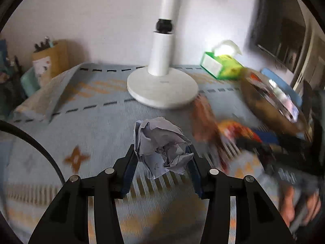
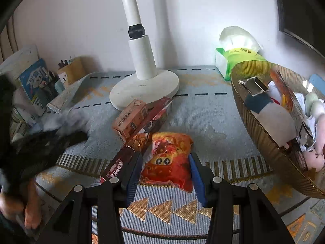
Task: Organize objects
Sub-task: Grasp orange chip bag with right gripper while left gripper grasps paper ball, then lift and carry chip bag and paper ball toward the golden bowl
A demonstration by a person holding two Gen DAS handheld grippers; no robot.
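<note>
Blue patterned cloth covers your worktop (image 2: pixel 203 118). Your left claw (image 1: pixel 162 152) pinches the crumpled grey paper ball (image 1: pixel 162 146), lifted for sorting; your right claw (image 2: pixel 166 158) clamps the red-orange snack packet (image 2: pixel 170 156) (the ribbed brown basket (image 2: pixel 262 136) sits nearby).

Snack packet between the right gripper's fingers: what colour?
Red and orange snack packet, clearest in the right wrist view.

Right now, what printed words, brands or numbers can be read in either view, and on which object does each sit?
"POKER": on the small orange-pink card box by the lamp base.
Lamp base: small grey mark, too faint to read.
Long dark snack box: non-Latin lettering, unreadable.
Orange snack bag, green tissue pack, book cover: too small or blurred.
</note>
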